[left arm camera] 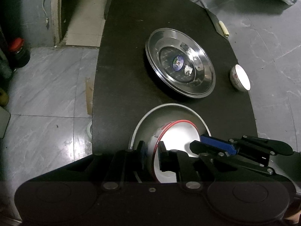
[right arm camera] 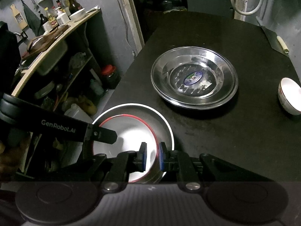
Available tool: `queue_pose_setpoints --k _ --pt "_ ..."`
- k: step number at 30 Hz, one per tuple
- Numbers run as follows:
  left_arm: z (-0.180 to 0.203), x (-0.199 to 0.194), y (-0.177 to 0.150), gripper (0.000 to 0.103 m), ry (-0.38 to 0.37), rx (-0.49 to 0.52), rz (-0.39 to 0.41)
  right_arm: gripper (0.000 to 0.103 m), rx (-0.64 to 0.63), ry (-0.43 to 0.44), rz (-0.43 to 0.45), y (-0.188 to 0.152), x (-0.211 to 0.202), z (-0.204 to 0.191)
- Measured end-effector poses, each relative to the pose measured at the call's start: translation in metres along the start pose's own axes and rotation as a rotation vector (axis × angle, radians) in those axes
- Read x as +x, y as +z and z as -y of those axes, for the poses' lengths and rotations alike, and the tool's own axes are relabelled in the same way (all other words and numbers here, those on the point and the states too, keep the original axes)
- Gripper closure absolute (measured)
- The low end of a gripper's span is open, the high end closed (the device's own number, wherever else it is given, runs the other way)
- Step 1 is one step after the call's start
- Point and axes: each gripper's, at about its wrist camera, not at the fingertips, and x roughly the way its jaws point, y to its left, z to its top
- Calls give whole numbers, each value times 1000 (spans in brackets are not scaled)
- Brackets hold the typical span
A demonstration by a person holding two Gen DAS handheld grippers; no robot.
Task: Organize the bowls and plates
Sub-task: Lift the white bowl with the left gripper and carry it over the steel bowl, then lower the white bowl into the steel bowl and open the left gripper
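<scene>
Sitting inside a steel bowl at the near edge of the black table, a white bowl with a red rim has both grippers at its edge. The right gripper has its fingers spread, one on either side of the red rim with a gap showing, while the left gripper straddles the rim on the opposite side, likewise unclenched. Farther back lie stacked steel plates, and well apart to the right a small white bowl.
</scene>
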Motion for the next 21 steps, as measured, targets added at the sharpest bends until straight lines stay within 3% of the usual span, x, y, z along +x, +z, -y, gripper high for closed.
queue_pose_setpoints --k 21 --pt "10 -14 2 84 37 43 76 88 17 38 56 -2 -7 6"
